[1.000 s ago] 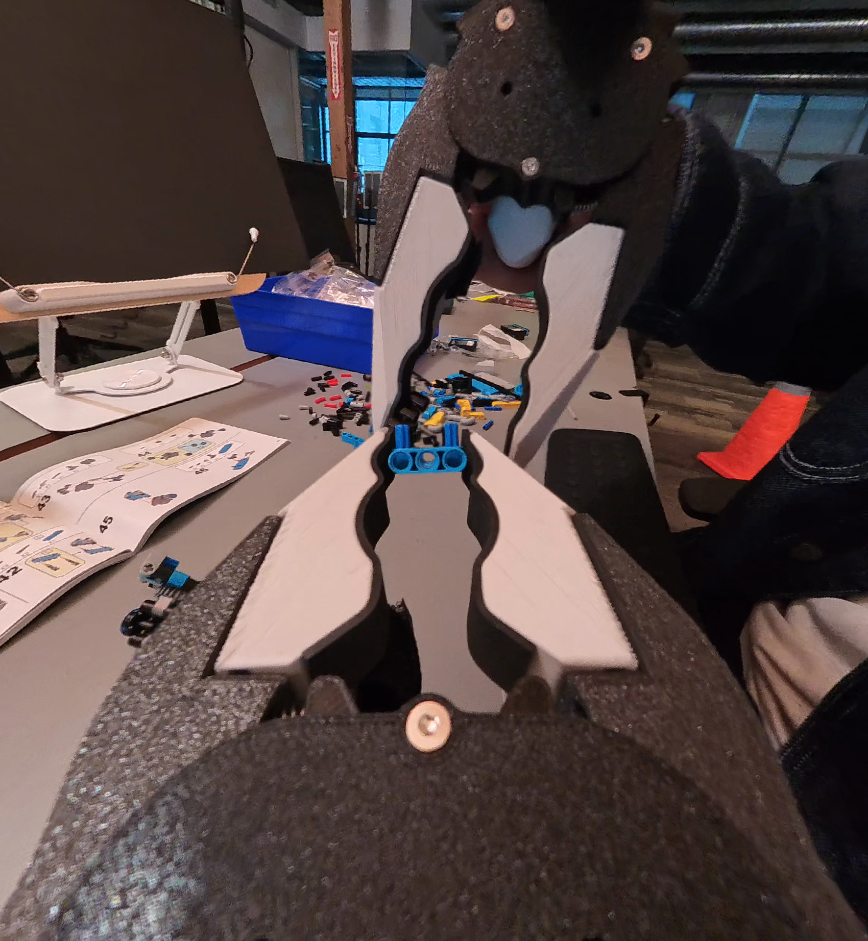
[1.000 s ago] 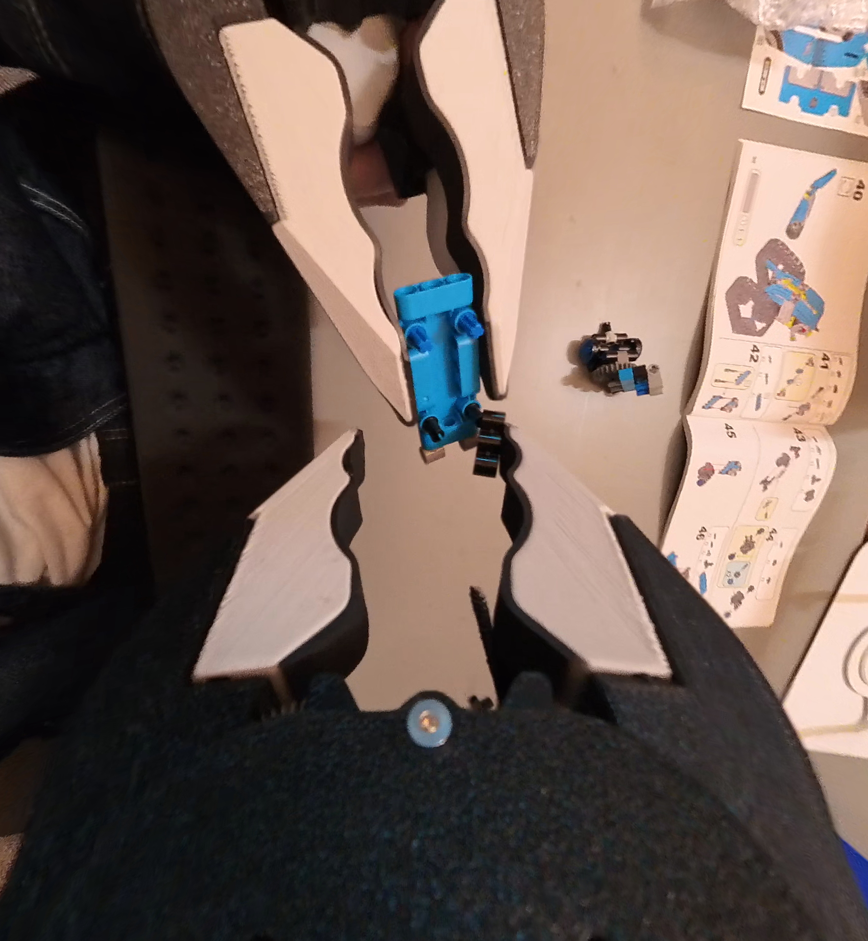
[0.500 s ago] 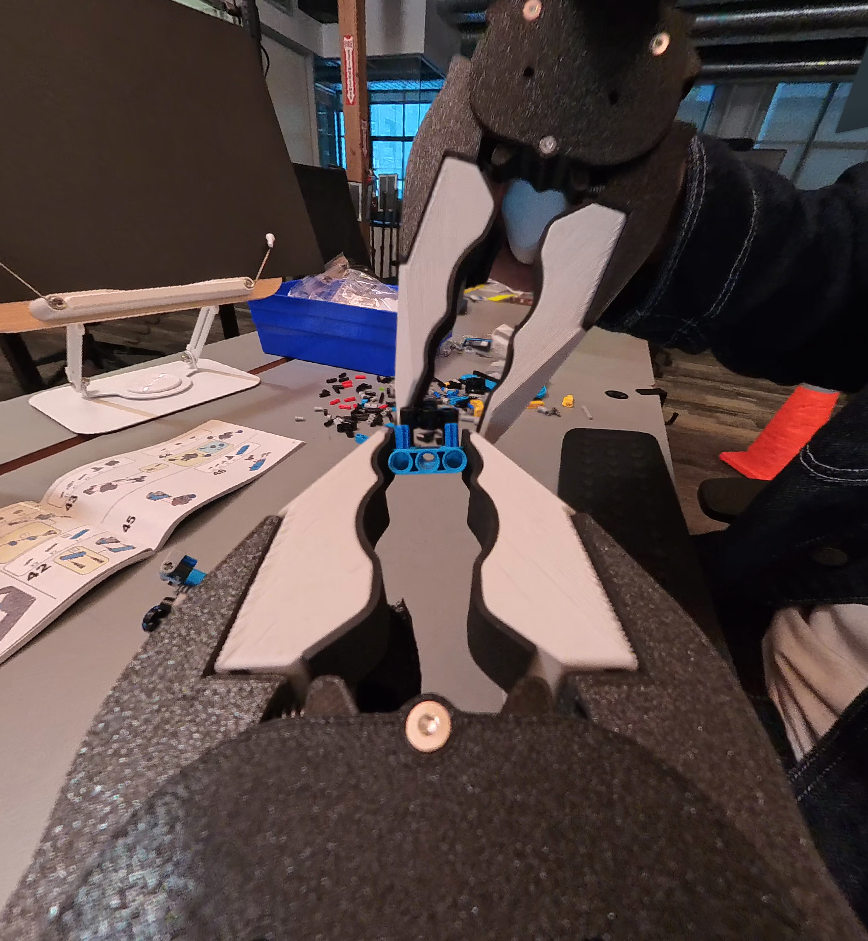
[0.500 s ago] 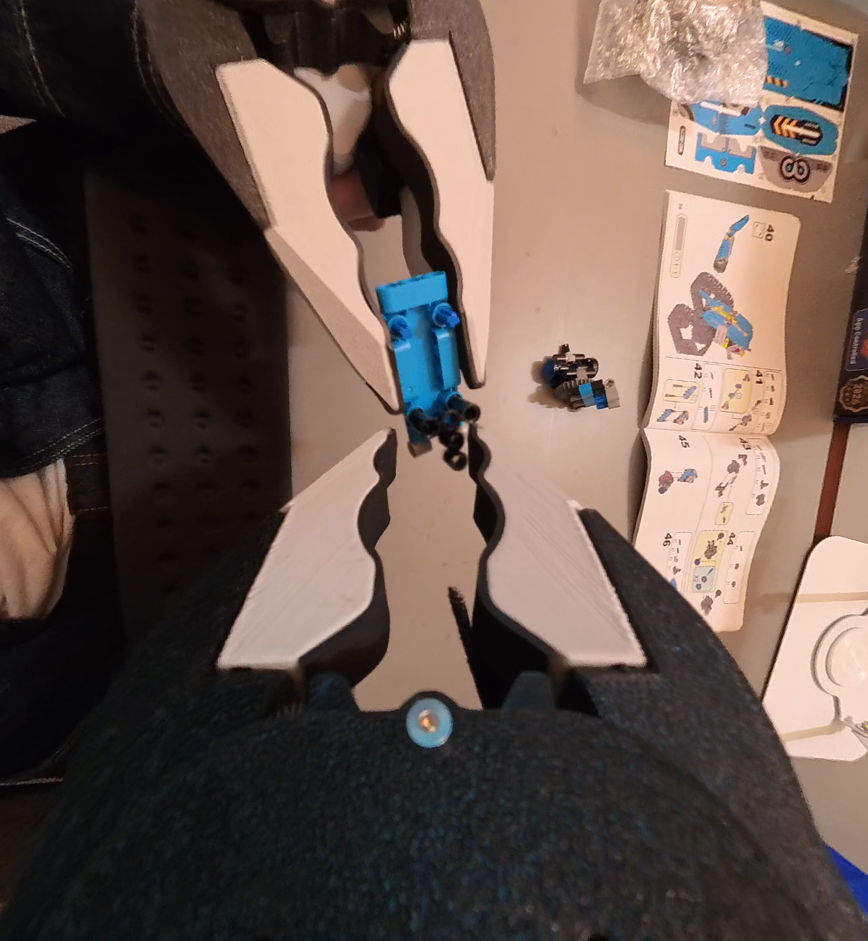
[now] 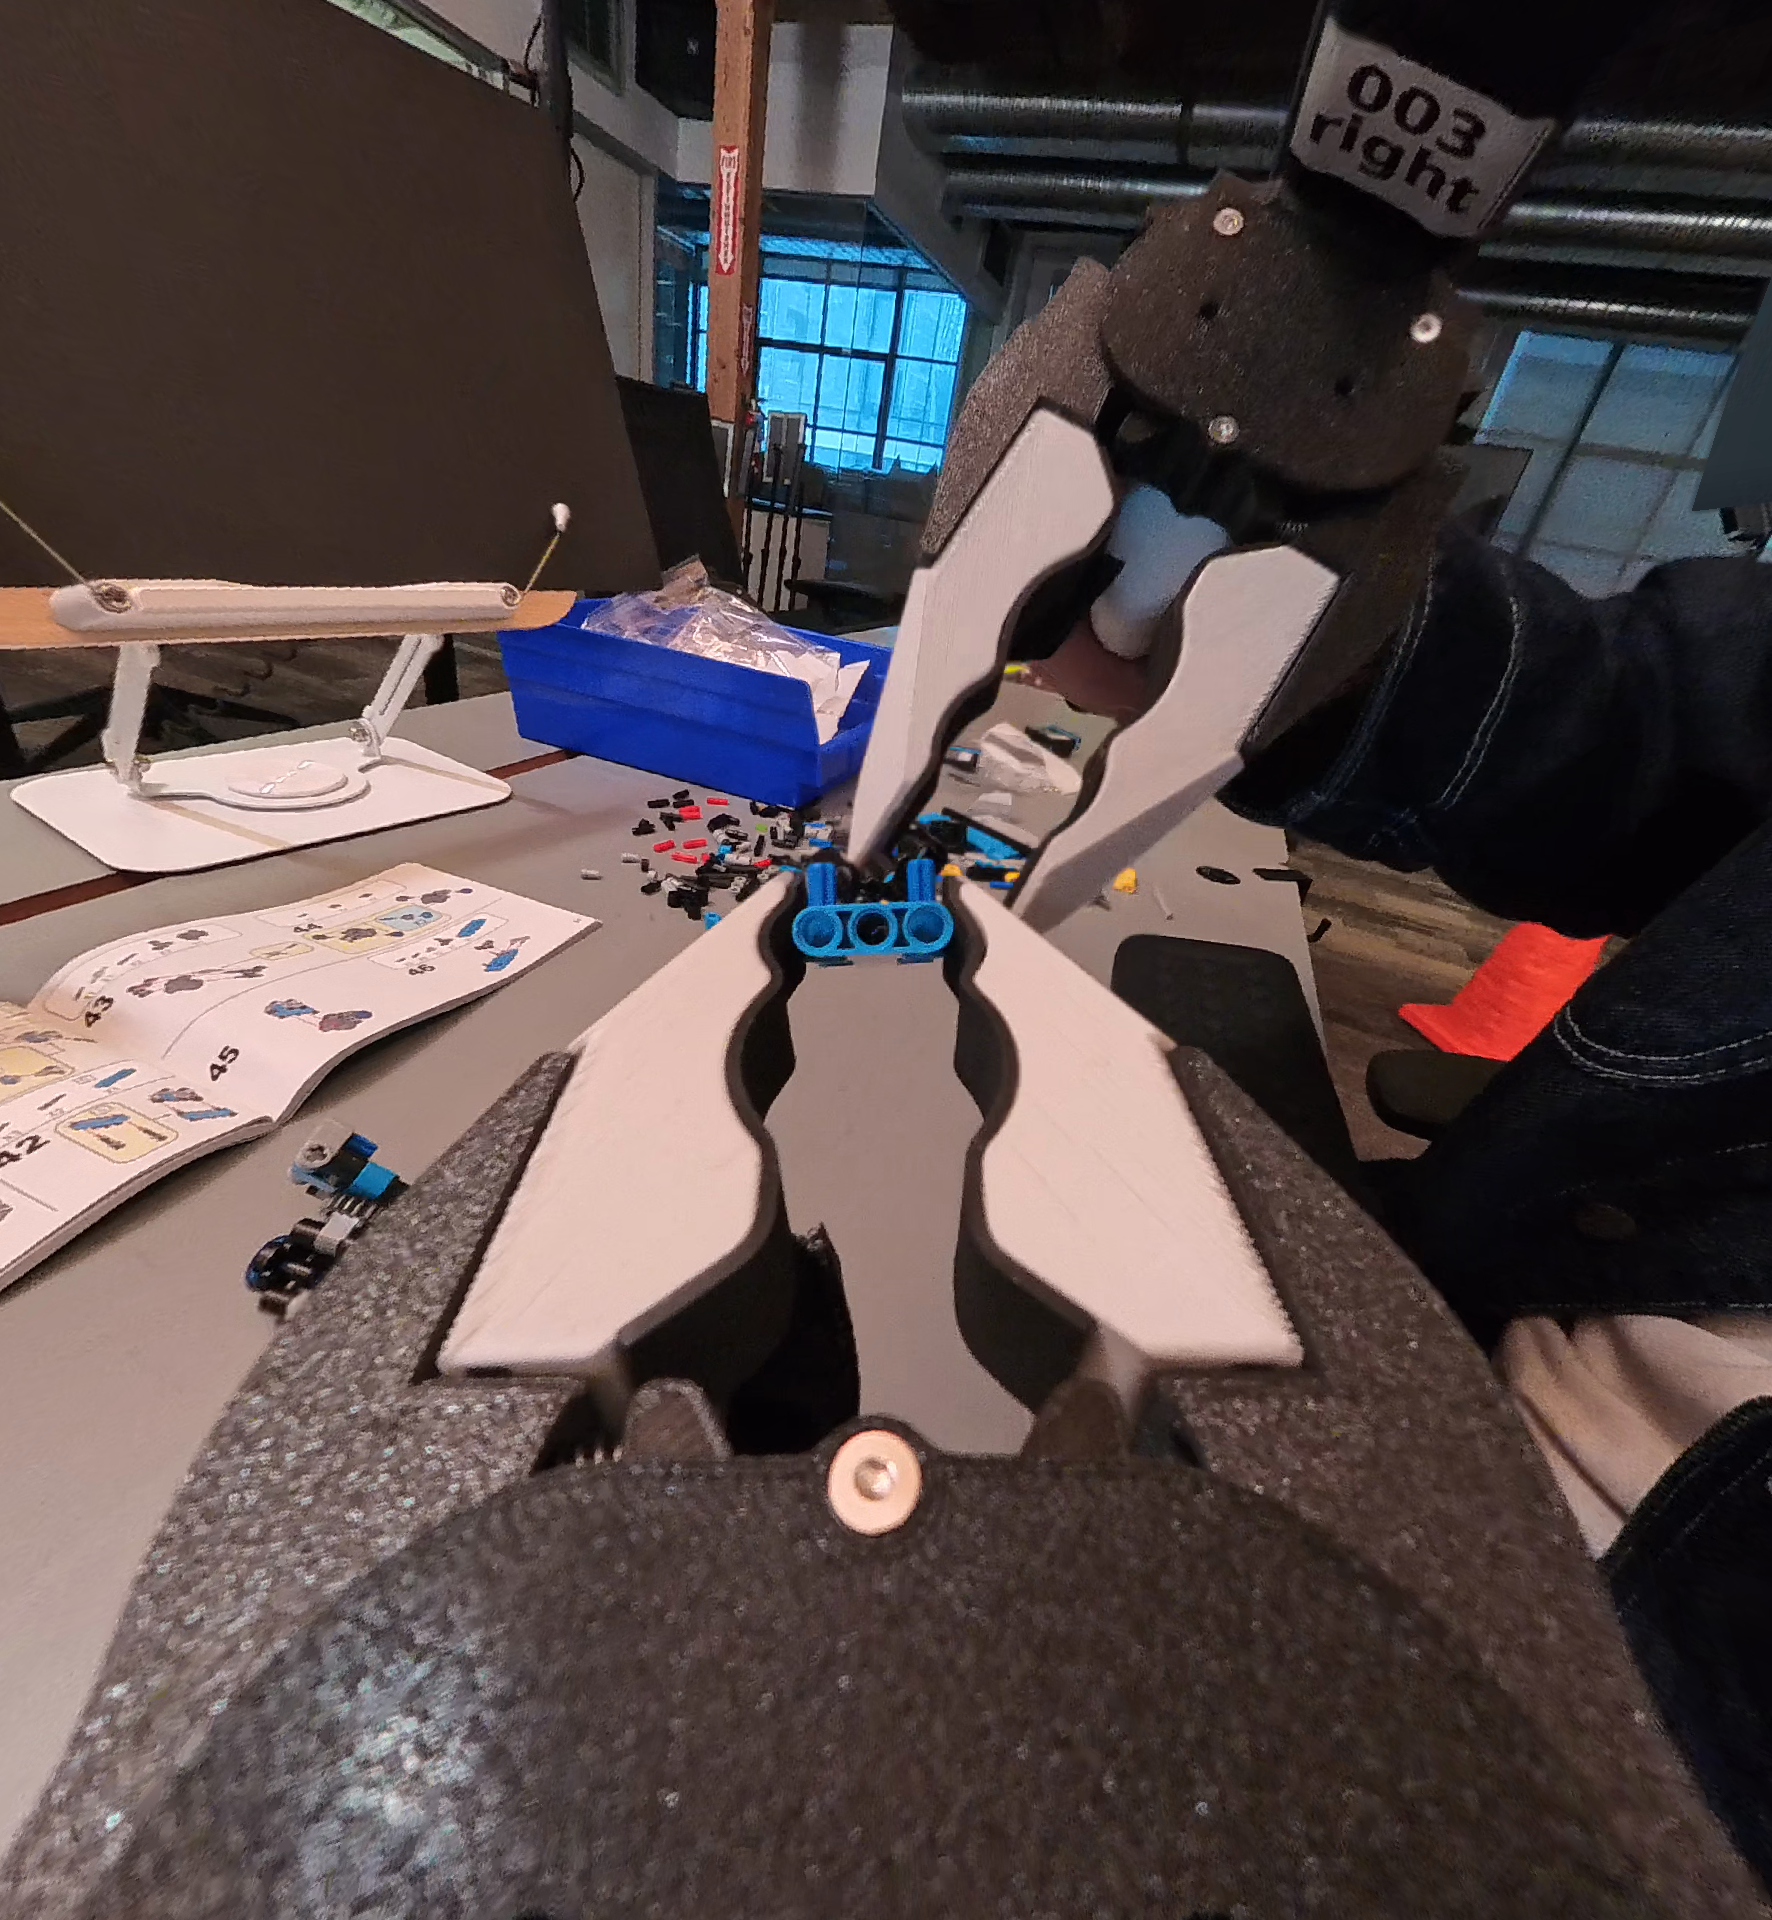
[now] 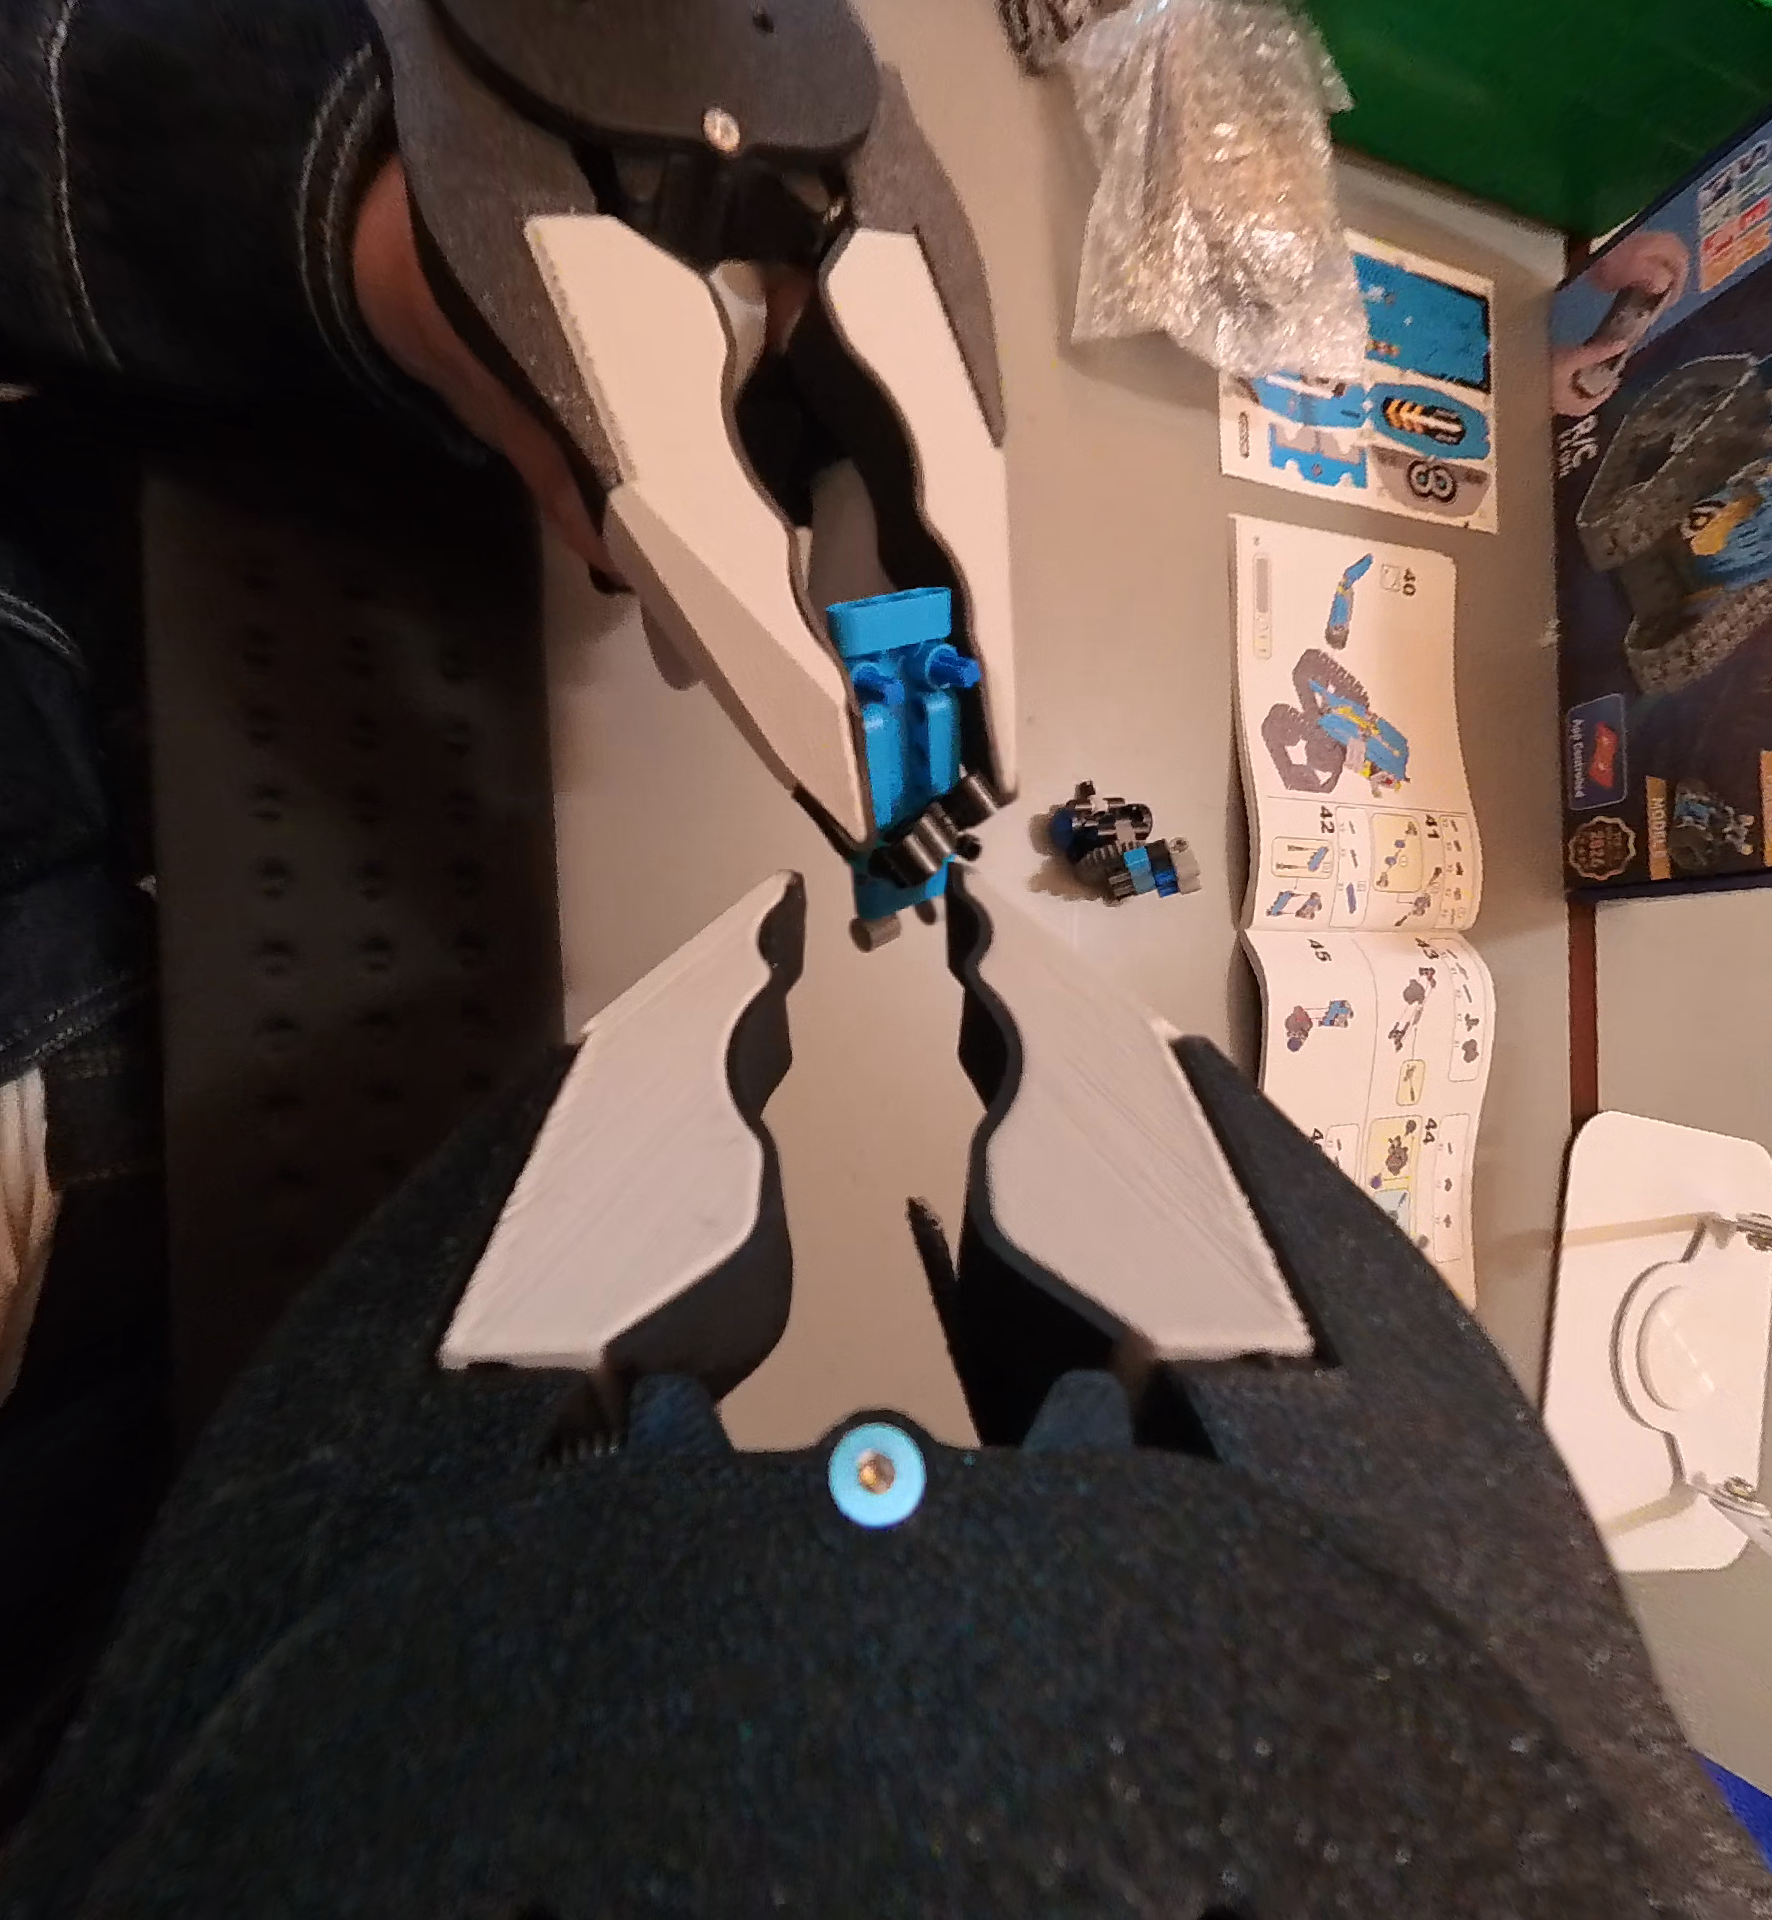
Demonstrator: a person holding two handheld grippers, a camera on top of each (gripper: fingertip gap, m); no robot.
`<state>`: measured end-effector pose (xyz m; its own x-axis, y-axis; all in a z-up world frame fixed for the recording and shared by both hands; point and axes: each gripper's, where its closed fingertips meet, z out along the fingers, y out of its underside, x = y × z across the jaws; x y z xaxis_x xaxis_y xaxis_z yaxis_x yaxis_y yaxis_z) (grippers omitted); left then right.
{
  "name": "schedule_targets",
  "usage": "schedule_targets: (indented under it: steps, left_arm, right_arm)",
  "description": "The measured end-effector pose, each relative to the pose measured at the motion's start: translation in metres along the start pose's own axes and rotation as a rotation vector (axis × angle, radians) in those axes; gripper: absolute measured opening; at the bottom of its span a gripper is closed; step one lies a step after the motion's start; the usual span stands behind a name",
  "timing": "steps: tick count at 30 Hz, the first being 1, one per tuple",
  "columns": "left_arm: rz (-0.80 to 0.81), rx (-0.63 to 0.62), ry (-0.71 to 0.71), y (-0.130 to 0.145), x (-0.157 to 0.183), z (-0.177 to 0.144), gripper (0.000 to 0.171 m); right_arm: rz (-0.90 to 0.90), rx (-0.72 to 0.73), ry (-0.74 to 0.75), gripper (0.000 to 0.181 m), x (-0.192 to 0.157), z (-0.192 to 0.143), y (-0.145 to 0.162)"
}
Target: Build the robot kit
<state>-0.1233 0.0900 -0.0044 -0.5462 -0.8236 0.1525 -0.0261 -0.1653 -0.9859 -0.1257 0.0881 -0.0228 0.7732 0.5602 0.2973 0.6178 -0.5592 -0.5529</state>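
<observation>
My left gripper (image 5: 871,930) is shut on a blue brick assembly (image 5: 869,925) and holds it above the grey table (image 5: 82,1455). In the right wrist view the left gripper (image 6: 923,831) comes in from the top with the blue assembly (image 6: 897,727) between its fingers. A small black pin piece (image 6: 929,847) sits at the assembly's near end. My right gripper (image 6: 877,894) is open, its fingertips on either side of that end. In the left wrist view the right gripper (image 5: 944,883) points down at the assembly from above.
A small black-and-blue subassembly (image 6: 1121,847) lies on the table beside an open instruction booklet (image 6: 1360,831). Loose small pieces (image 5: 726,842), a blue bin (image 5: 674,707) and a white stand (image 5: 258,779) are farther back. A sticker sheet (image 6: 1360,416), a plastic bag (image 6: 1194,187) and a toy box (image 6: 1713,520) lie to the right. The tips of both grippers are at nearly the same place. The small black-and-blue subassembly (image 6: 1121,847) is about 15 centimeters from both grippers' fingertips.
The black pin piece has gone from my right gripper's fingertip onto the near end of the blue assembly. The right gripper has drawn back a little and stays open. The left still grips.
</observation>
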Motion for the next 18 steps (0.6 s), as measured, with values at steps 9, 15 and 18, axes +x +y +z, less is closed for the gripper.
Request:
schedule_targets:
  steps: [9, 15, 18]
  left_arm:
    - [0.013, 0.02, 0.001, -0.004, 0.001, -0.002, 0.026]
    - [0.113, -0.003, -0.069, 0.0, -0.004, 0.0, 0.026]
    - [0.124, -0.001, -0.081, 0.0, -0.005, 0.0, 0.026]
  right_arm:
    - [0.114, 0.166, -0.021, 0.016, 0.006, -0.007, -0.009]
    - [0.41, 0.303, -0.152, 0.025, 0.007, -0.012, -0.013]
    - [0.541, 0.332, -0.182, 0.024, 0.009, -0.007, -0.009]
